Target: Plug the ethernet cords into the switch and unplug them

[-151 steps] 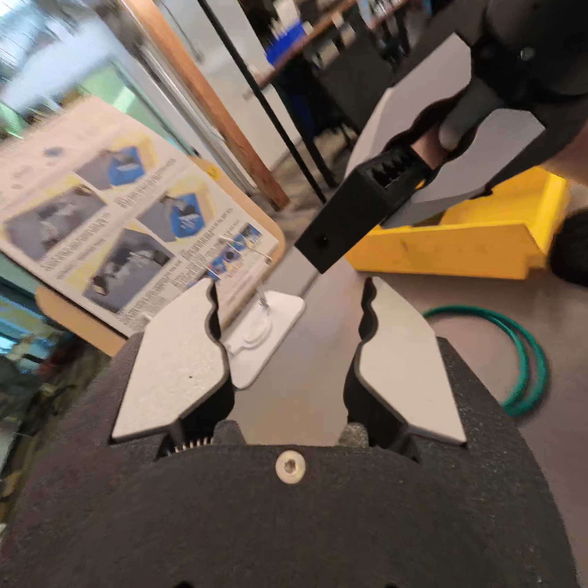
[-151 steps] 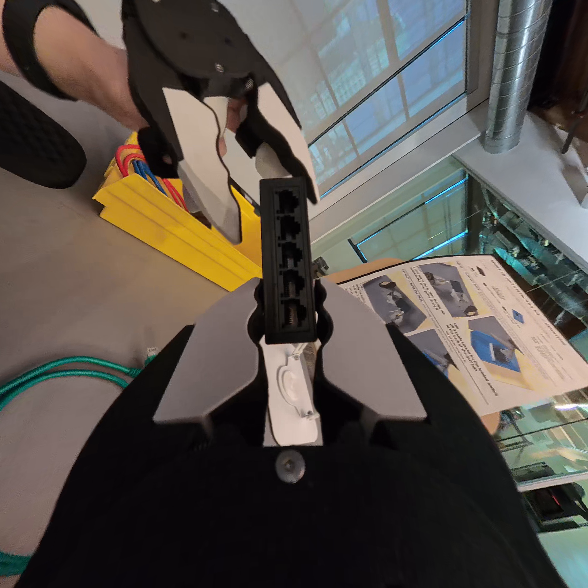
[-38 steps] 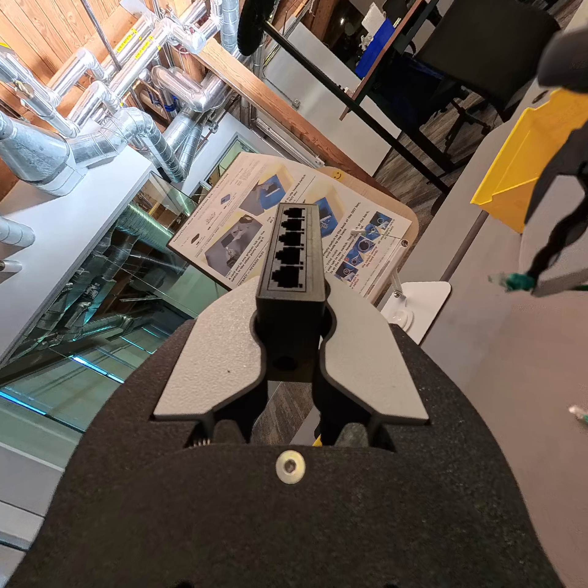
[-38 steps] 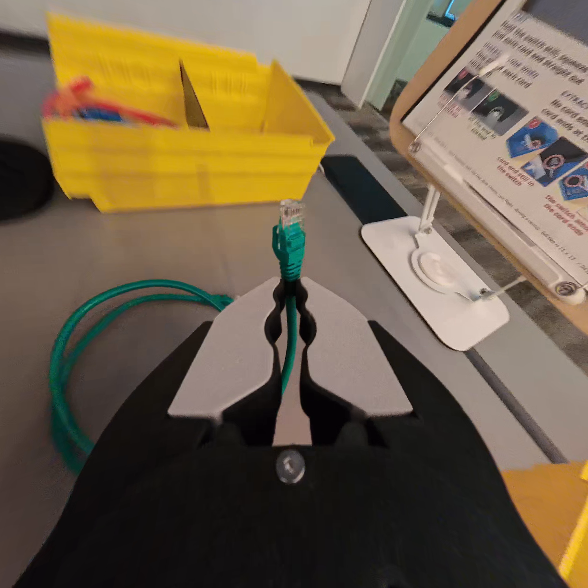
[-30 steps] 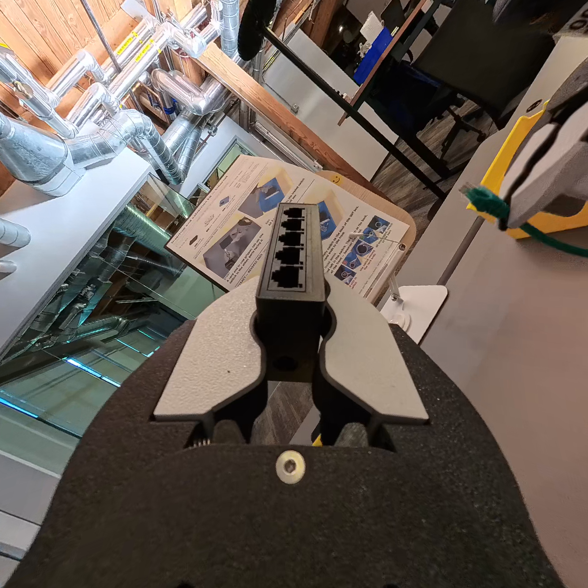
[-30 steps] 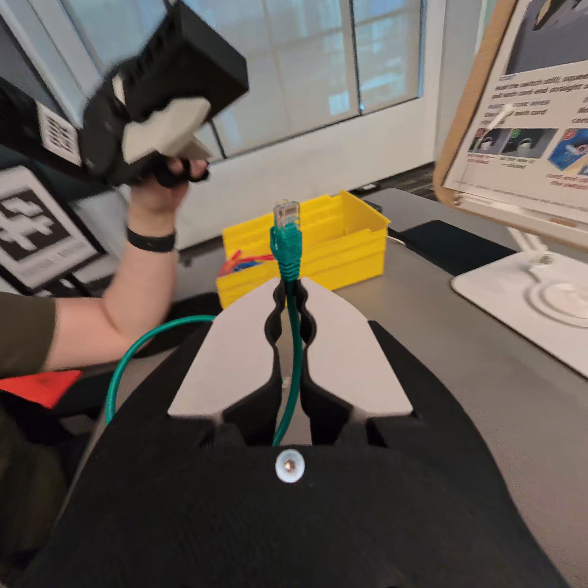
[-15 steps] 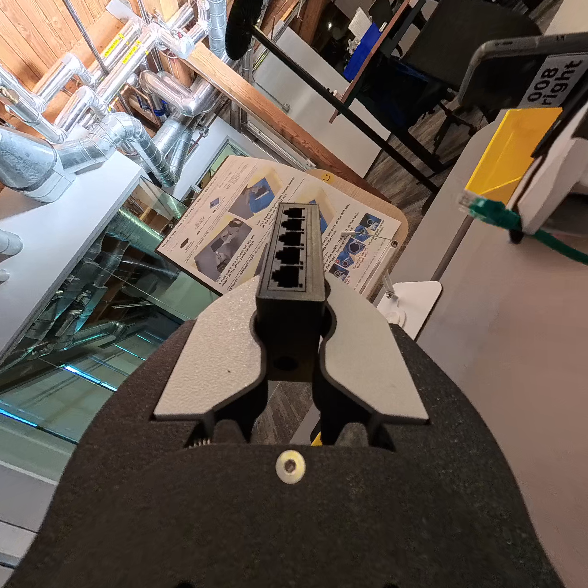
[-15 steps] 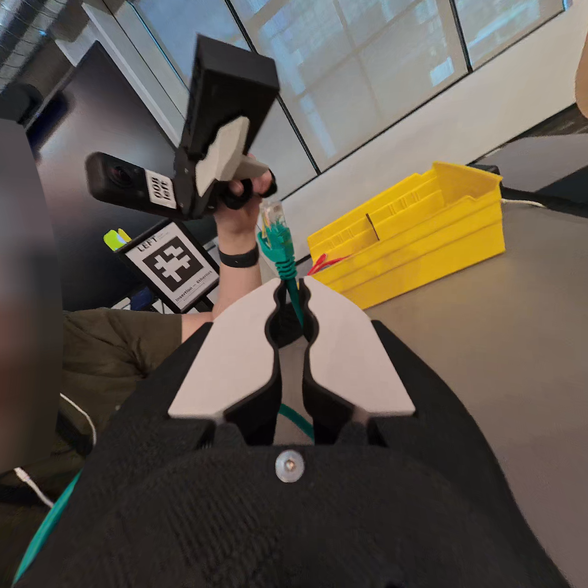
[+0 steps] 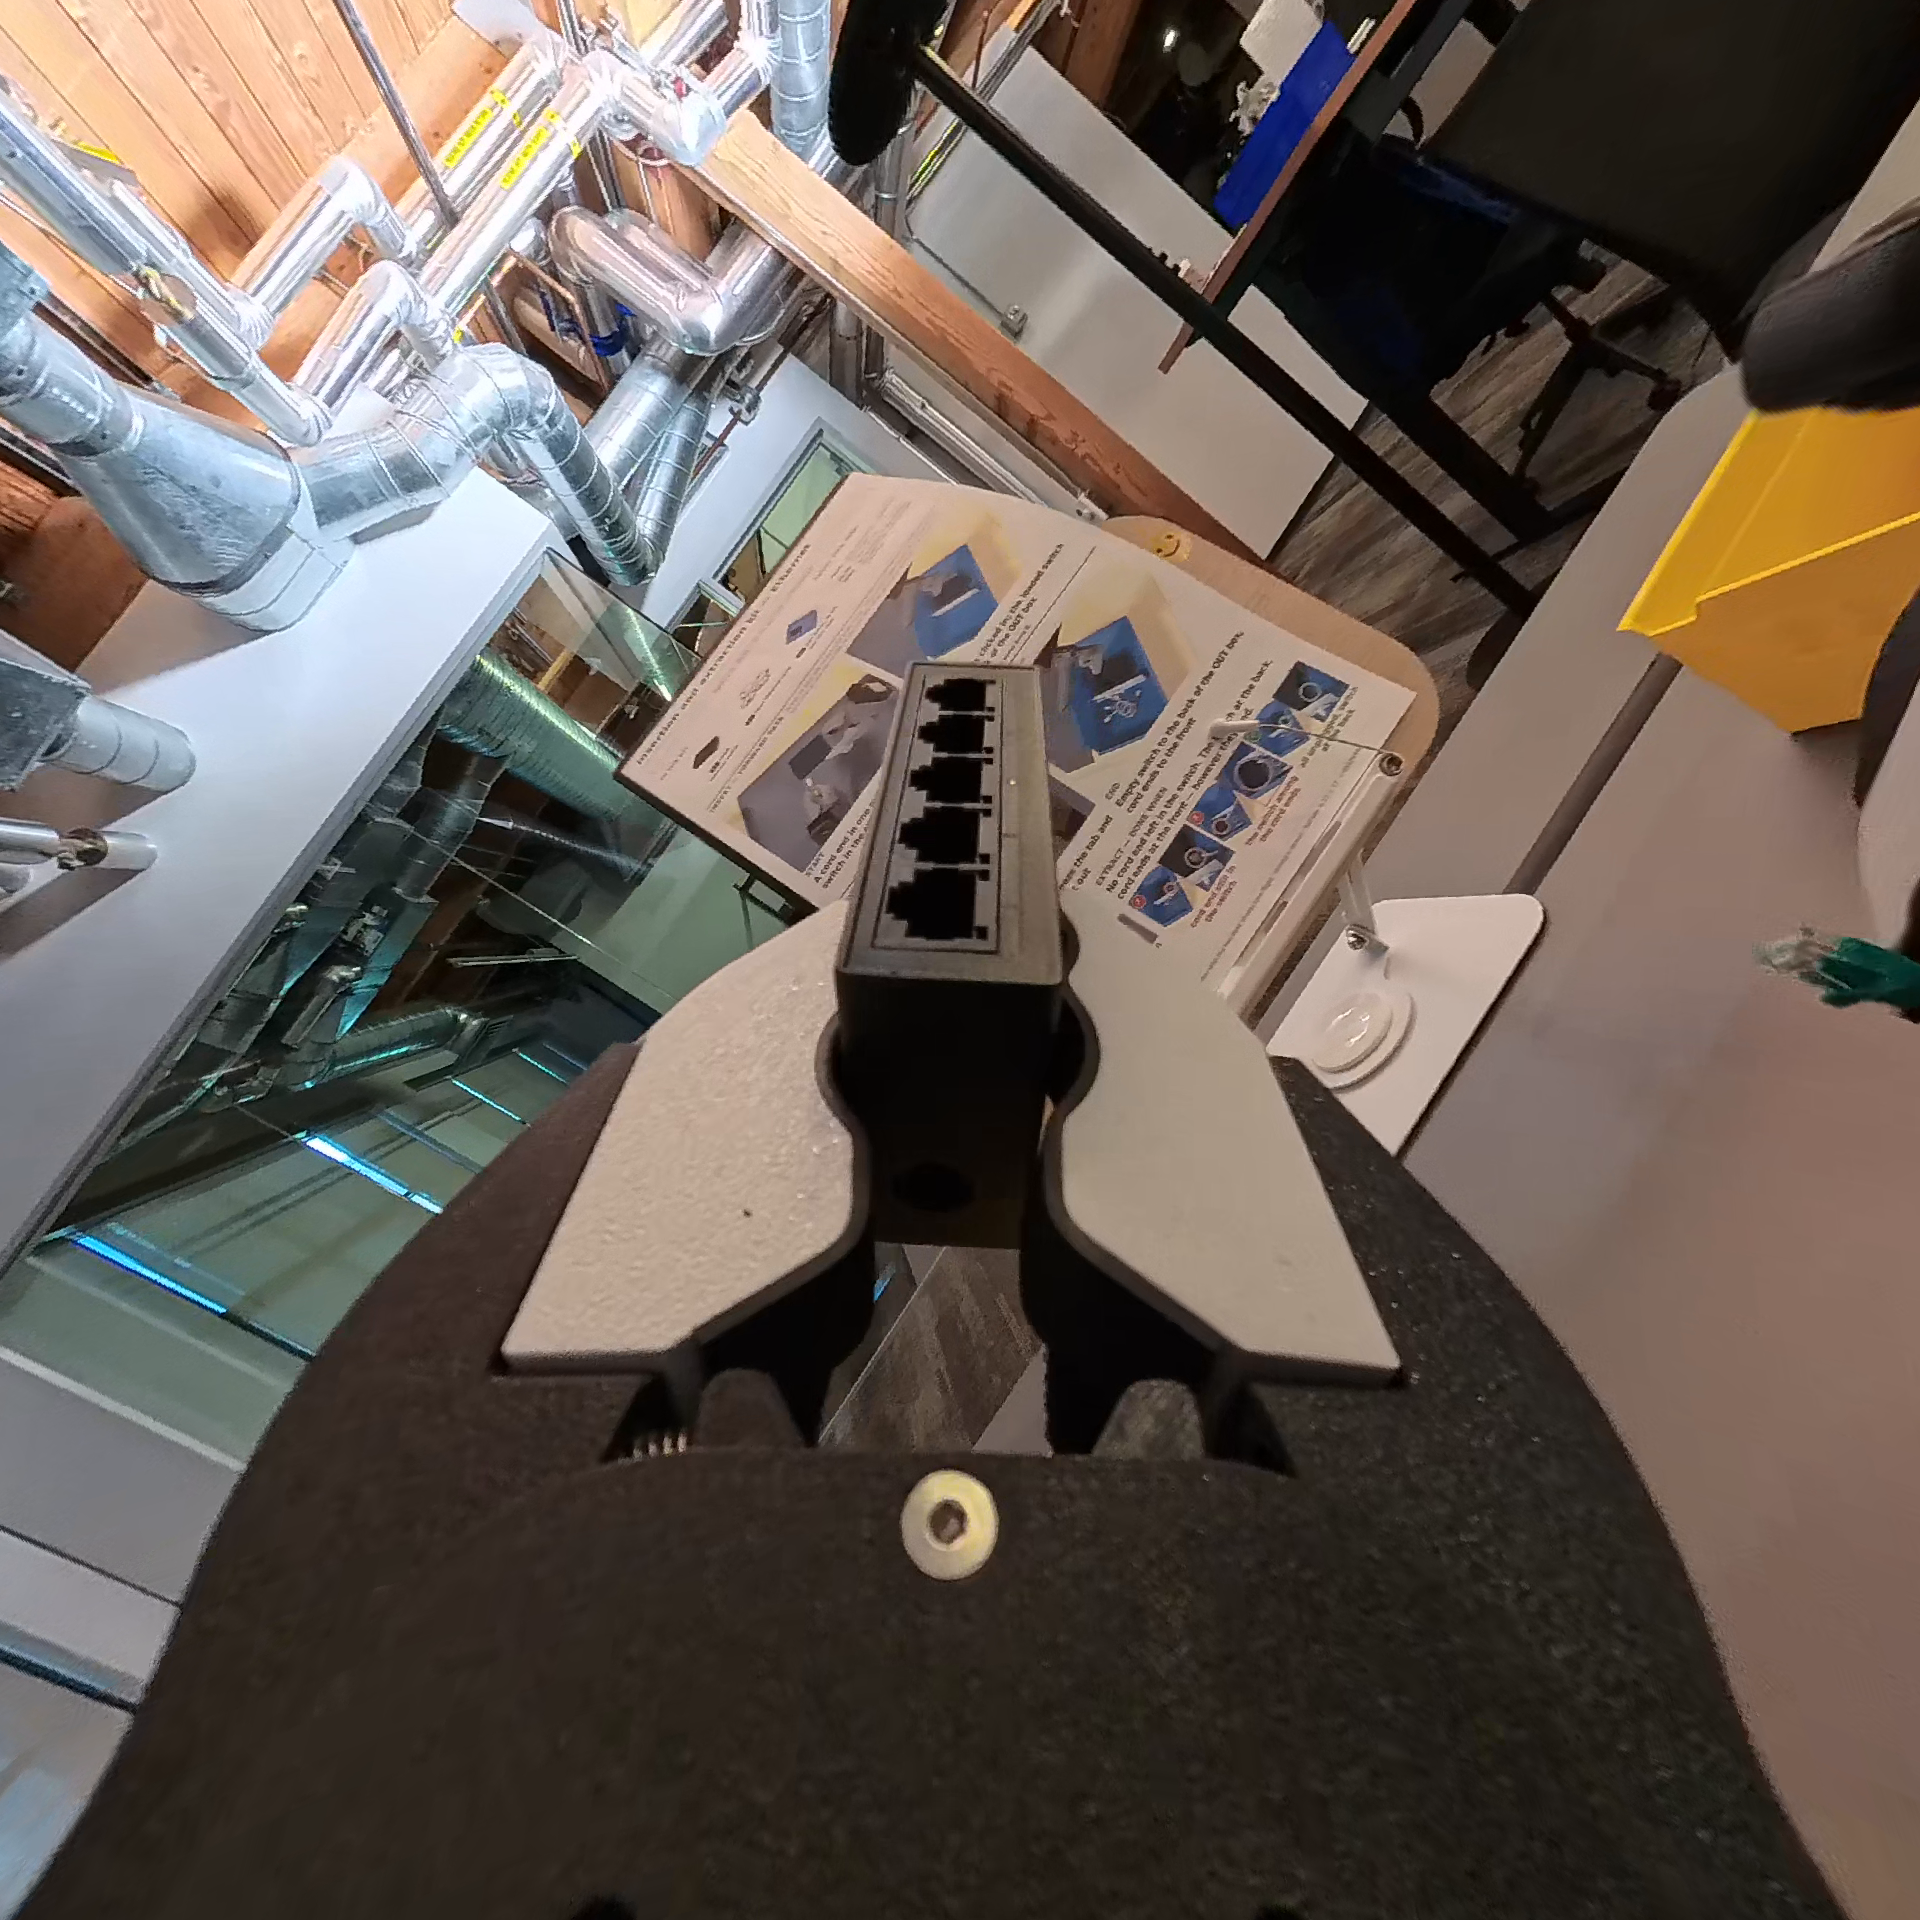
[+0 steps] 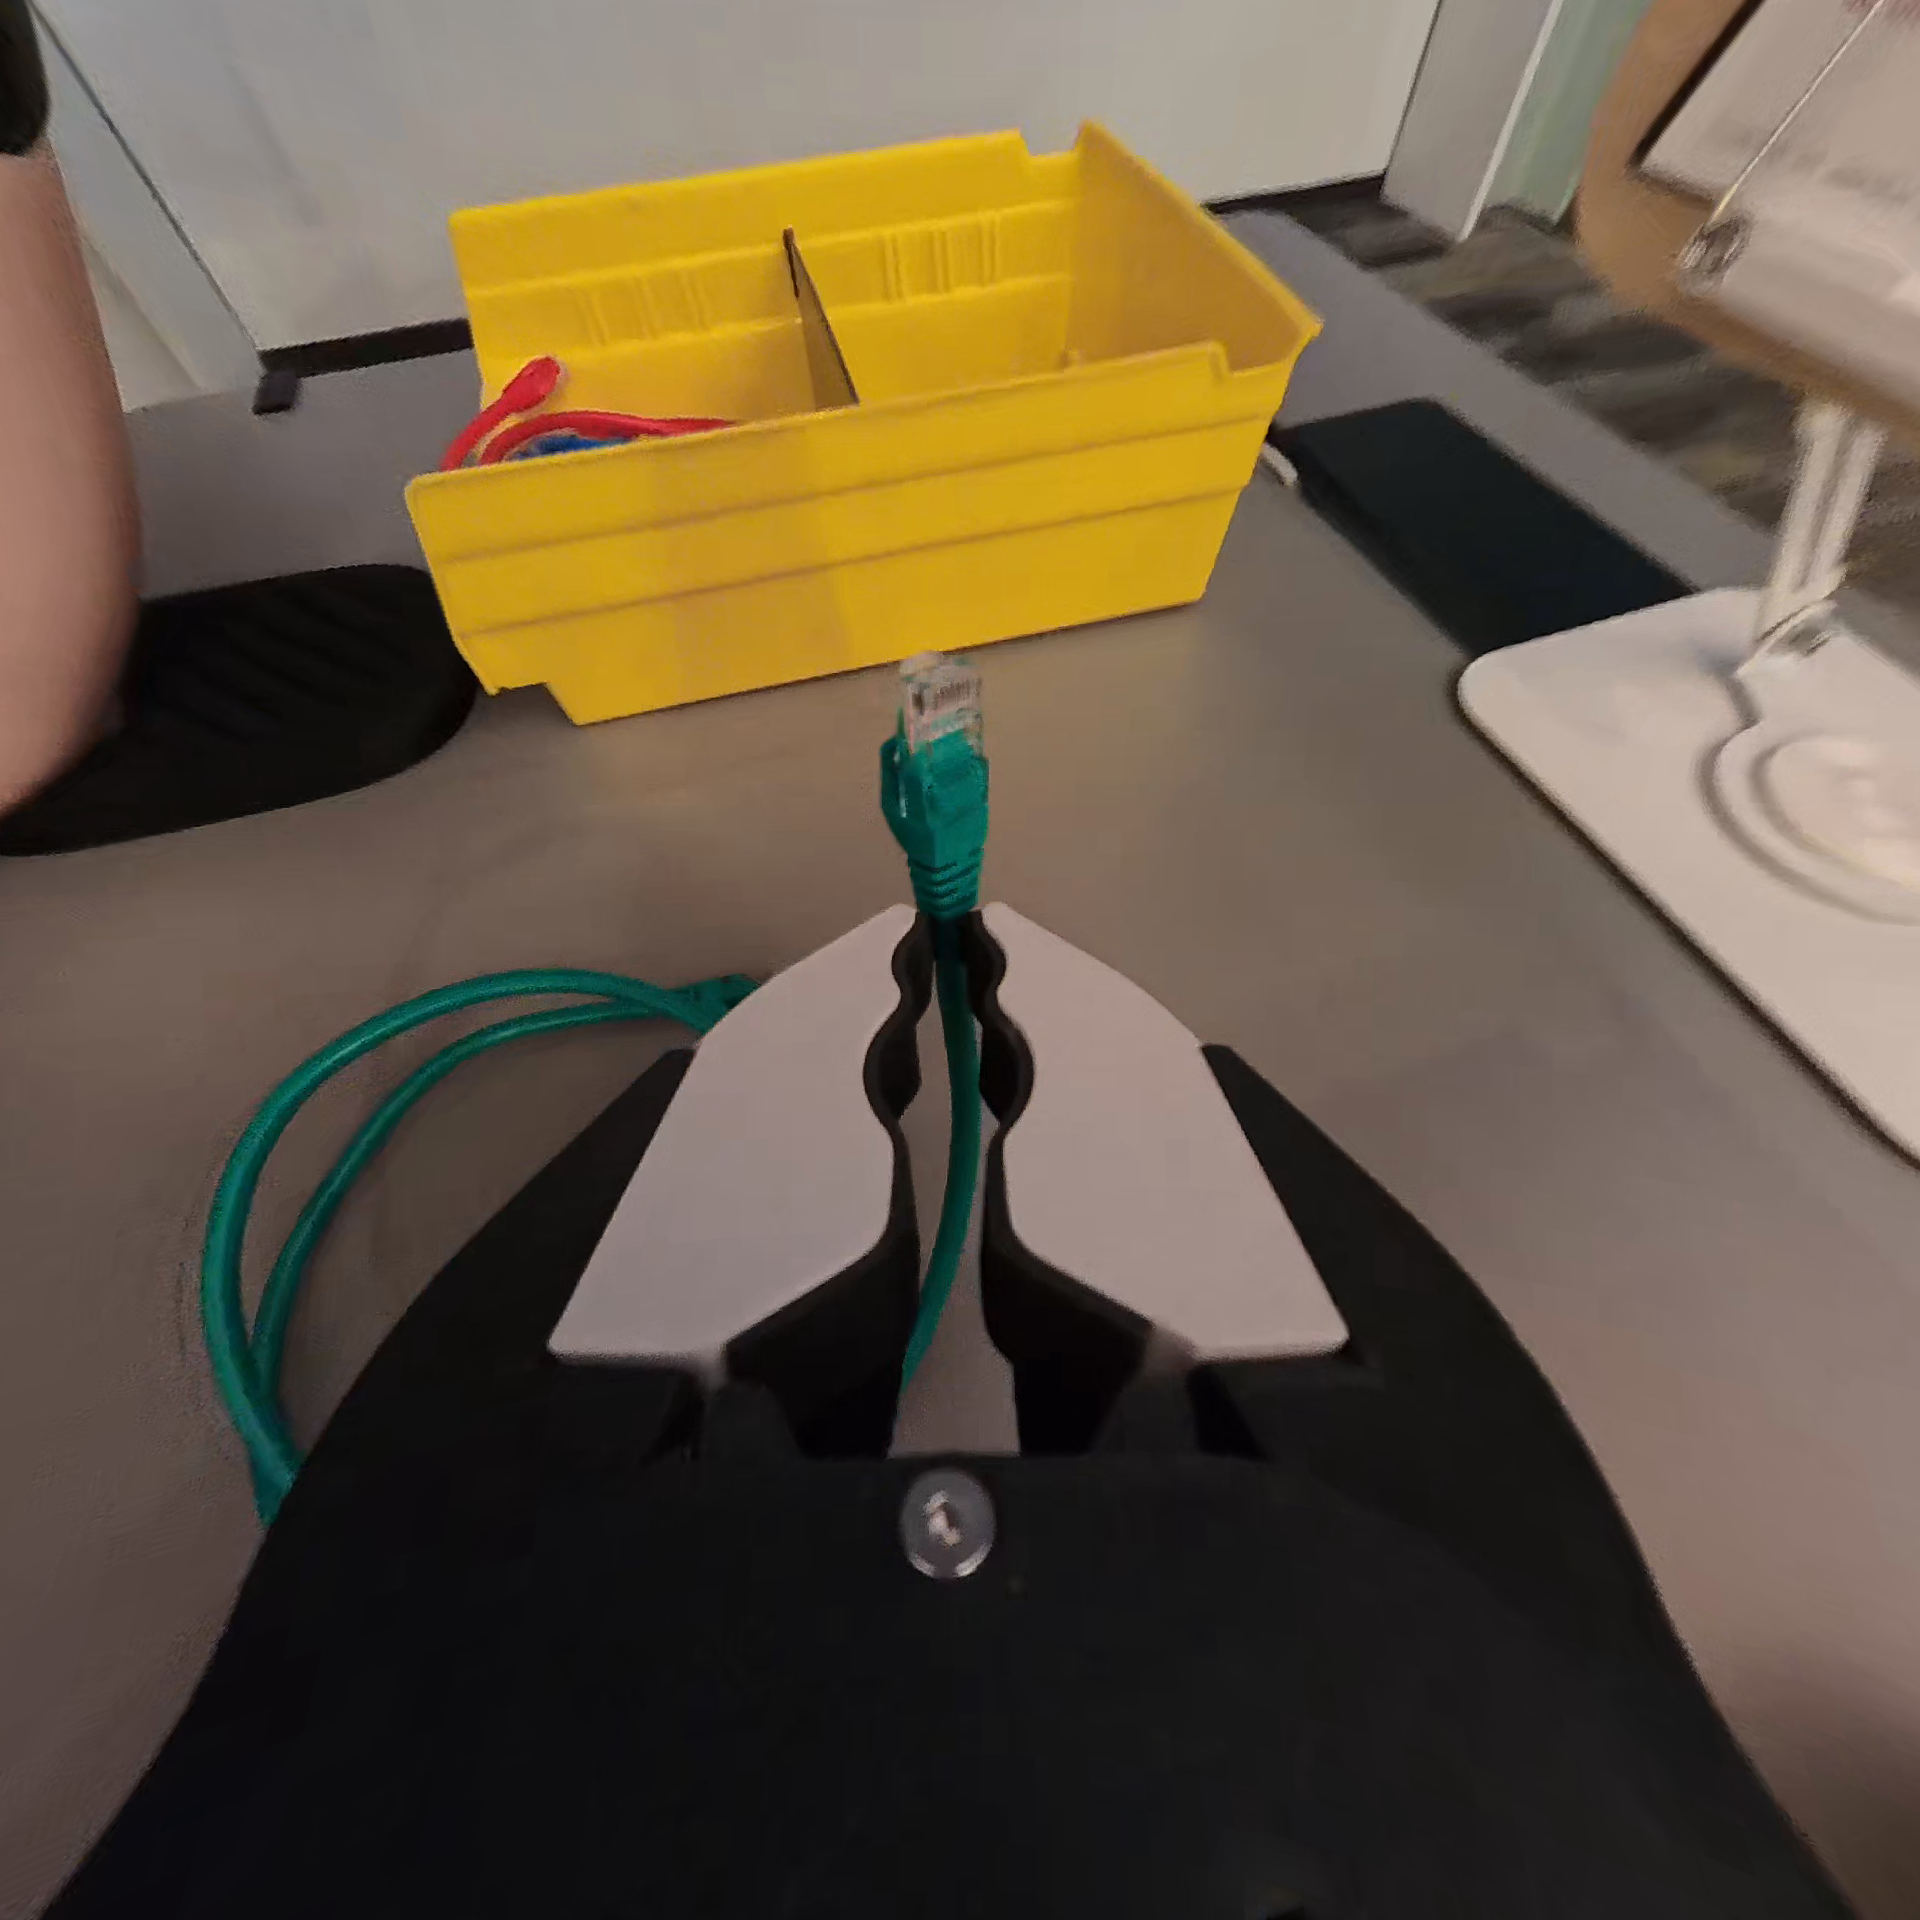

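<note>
Switch held up in my left gripper, green cord pinched in my right, plug not yet in a port.

My left gripper (image 9: 951, 1091) is clamped on the near end of the black switch (image 9: 956, 831), so its row of five empty ports faces up and stays clear of the fingers for the plug to enter. My right gripper (image 10: 948, 925) is closed narrowly on the green cord (image 10: 951, 1091) just behind its boot, leaving the clear plug (image 10: 938, 701) sticking out ahead, stiff enough to aim, I judge. The plug points toward the yellow bin (image 10: 852, 520), just short of its front wall; slack cord loops on the tabletop (image 10: 1247, 883) left of the gripper. Red cords (image 10: 540, 421) wait in the bin's left compartment. From the switch, the plug (image 9: 1839, 966) shows well off to the right.
</note>
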A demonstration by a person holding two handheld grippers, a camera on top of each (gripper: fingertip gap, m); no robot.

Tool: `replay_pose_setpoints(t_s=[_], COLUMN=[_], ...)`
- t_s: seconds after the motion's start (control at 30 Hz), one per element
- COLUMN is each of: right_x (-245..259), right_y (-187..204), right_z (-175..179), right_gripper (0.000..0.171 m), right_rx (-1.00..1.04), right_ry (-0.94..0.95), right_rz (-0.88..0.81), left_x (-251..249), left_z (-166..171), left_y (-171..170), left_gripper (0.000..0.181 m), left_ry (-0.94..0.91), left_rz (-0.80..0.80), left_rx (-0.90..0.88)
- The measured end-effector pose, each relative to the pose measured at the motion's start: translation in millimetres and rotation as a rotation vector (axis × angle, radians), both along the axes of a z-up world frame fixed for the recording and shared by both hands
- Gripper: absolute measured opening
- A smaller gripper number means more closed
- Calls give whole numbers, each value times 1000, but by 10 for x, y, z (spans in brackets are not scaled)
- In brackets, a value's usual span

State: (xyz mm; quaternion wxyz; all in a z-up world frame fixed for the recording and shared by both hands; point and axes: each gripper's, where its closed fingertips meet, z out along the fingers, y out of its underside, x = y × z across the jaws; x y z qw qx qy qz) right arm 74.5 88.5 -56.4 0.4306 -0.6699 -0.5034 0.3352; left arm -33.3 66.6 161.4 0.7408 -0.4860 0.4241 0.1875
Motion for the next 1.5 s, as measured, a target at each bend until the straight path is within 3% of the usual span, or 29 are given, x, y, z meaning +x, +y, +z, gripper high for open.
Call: replay_pose_setpoints(t_s=[0.1, 0.3, 0.57, 0.87, 0.93, 1.1, 1.23, 1.33, 1.4, 1.5], right_x=[73, 410, 389, 386, 358, 170, 129, 236, 256, 180], right_y=[118, 503, 452, 432, 409, 244, -66, -293, -451, -561], right_z=[90, 13, -409, -516, -535, -76, 758, 1211, 1308, 1146], right_gripper=[6, 7, 7, 8, 14, 40, 40, 40, 40, 40], right_rx=[205, 676, 509, 392, 358, 354, 587, 825, 930, 959], right_ry=[-38, -490, -570, -551, -536, -295, 14, 126, 145, 49], right_rz=[-72, -289, -195, -193, -188, -132, -72, -69, -18, 91], left_x=[-14, 66, 93, 113, 157, 342, 704, 932, 1027, 1151], left_z=[-3, -86, -107, -134, -181, -410, -715, -930, -1050, -1174], left_y=[-6, 22, 27, 37, 46, 38, -65, -133, -155, -205], left_gripper=[29, 29, 29, 28, 29, 29, 29, 29, 29, 29], left_ry=[5, 47, 55, 63, 81, 143, 226, 308, 357, 400], left_rz=[2, -4, -10, -19, -29, -121, -280, -350, -371, -412], left_rx=[-7, -28, -33, -46, -62, -159, -260, -299, -316, -331])
